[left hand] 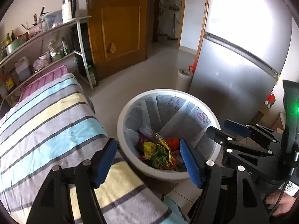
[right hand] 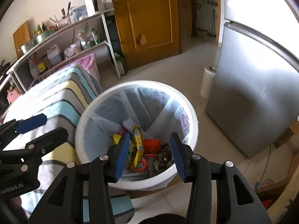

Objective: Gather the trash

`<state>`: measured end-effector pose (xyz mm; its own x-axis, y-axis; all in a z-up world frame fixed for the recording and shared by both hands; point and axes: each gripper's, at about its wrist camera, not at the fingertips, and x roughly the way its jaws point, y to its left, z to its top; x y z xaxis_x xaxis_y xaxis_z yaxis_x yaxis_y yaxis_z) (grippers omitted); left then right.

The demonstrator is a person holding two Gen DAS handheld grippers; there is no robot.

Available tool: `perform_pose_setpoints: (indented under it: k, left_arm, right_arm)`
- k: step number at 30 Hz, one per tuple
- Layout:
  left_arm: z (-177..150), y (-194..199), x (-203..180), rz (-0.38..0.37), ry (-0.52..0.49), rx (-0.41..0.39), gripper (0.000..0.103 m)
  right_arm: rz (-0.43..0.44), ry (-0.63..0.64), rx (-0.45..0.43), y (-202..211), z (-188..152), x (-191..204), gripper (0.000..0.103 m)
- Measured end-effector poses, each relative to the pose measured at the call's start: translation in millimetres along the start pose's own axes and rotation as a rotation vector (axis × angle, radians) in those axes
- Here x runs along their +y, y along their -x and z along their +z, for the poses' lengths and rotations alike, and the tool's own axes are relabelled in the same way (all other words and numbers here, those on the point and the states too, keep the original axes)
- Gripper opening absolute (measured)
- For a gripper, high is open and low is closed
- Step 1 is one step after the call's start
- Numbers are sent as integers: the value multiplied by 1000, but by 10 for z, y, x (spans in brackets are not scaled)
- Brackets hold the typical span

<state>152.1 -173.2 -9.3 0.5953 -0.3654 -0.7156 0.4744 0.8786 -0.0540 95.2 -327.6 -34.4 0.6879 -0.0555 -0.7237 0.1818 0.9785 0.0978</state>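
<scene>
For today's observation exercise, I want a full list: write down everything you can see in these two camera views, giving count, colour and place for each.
Bin: one, white, on the floor beside the striped cloth, lined with a pale bag.
Wrappers: several, yellow, green, orange, dark, at the bottom of the bin.
Striped cloth: one, grey, blue and yellow, over a surface left of the bin.
Pink crate: one, behind the cloth.
Shelf rack: one, white-framed, along the wall, loaded with bottles, bags and a kettle.
Door: one, brown wood, standing open.
Fridge: one, silver, right of the bin.
Paper roll: one, white, upright by the fridge.
Left gripper: black, blue pads, open, empty.
Right gripper: same, open, empty, above the bin.
</scene>
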Motion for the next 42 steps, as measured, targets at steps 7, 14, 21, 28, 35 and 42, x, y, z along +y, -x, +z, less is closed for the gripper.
perform_pose_setpoints:
  k: [7,14,21,28,35,42]
  left_arm:
    - [-216,423,48,52,7,-76,73]
    - [-457,798,61,79,-2,-133,77]
    - [-667,1040,-28,93,-23,-163,79]
    - [-765,1107,-74,66,-22,-157,79]
    - [-799,1053,-131,40,-27,-136,79]
    - [-803,1047,-146,47,-29,-135,79]
  right_arm:
    - [-13,-11,-79,476,-187,176,47]
    - [-40,5,-149,941,-446,368,47]
    - [-80,1,-208,1317,-687,486,47]
    - [-120,-18,-203,1451,-840,496,47]
    - [-127,-33,-193,1444,-884,465,47]
    - [-112,-45,-187,1412,-886,431,47]
